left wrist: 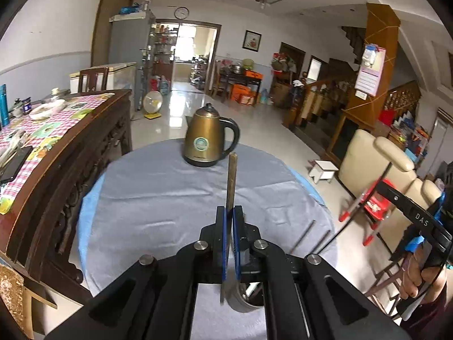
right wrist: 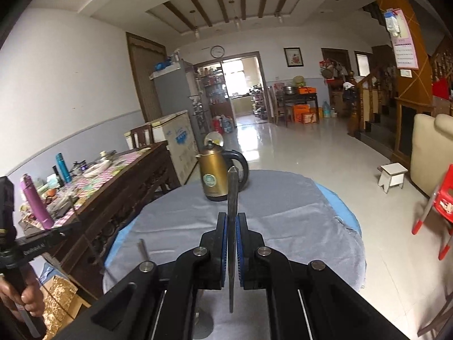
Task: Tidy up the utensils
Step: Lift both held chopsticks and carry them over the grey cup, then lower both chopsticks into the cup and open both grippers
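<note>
A person is holding two grippers above a round desk (left wrist: 158,198) covered with a grey cloth. The left gripper (left wrist: 229,212) is clamping its blue-padded fingers (left wrist: 224,226) tight on one thin brownish stick (left wrist: 231,181), perhaps a chopstick, which is pointing up and away from the camera. The right gripper (right wrist: 232,218) is pinching its fingers (right wrist: 225,232) closed on one flat grey metal utensil (right wrist: 232,195) with a pointed tip. One brass-coloured electric kettle (left wrist: 205,138) with a black handle is standing at the far edge of the desk. Only the left wrist view is showing two more thin sticks (left wrist: 304,235) lying on the cloth to the right, plus the rim of one metal cup (left wrist: 246,300) directly beneath the gripper. Only the right wrist view is showing one stick (right wrist: 143,250) lying at the desk's left edge. Each view is catching the other gripper's handle and the hand (left wrist: 416,280) around it at the frame's edge.
</note>
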Tool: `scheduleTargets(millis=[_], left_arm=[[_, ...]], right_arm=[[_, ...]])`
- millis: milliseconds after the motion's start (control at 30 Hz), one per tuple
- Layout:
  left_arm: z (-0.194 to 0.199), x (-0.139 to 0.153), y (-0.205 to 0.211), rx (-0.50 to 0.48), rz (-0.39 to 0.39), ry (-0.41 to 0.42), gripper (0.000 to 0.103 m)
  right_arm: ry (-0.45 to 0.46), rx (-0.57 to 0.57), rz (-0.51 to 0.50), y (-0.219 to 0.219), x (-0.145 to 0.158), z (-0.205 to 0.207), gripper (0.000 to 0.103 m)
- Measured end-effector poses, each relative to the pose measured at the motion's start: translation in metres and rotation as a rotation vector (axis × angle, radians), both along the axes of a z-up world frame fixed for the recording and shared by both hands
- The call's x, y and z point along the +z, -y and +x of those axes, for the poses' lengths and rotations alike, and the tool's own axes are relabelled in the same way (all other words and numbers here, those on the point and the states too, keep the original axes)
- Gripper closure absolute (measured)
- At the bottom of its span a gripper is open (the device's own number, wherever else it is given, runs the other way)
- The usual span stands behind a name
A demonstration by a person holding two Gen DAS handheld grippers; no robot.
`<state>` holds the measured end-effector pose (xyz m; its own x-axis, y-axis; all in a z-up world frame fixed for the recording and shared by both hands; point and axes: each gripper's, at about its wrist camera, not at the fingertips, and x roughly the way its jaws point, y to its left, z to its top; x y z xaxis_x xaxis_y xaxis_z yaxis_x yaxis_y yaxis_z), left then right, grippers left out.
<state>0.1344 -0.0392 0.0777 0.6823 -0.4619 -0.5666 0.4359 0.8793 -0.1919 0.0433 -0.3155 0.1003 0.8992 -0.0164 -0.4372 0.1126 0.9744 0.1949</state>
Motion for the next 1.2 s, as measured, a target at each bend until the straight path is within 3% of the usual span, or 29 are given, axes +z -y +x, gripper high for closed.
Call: scheduleTargets(millis=[233,433,867,1200], left_arm=[[-0.006,0.014,0.015,-0.058,-0.02,-0.004,0.099],[-0.009,0.016,0.025,-0.086,-0.034,-0.01,0.099],[-0.011,-0.028,0.032,-0.094,-0.046,-0.122,0.099],[-0.02,-0.063,0.031,-0.045,-0.012,-0.184,0.099]], right_arm=[[0.023,0.057,-0.007,-0.02,0.021,-0.007,0.097],[0.004,0.117,0.058,-0.029,0.021,-0.001,0.097],[-0.11,0.169,0.03,-0.072,-0.05,0.028,0.097],[-0.155,0.17,0.039,-0.074,-0.076,0.018,0.097]])
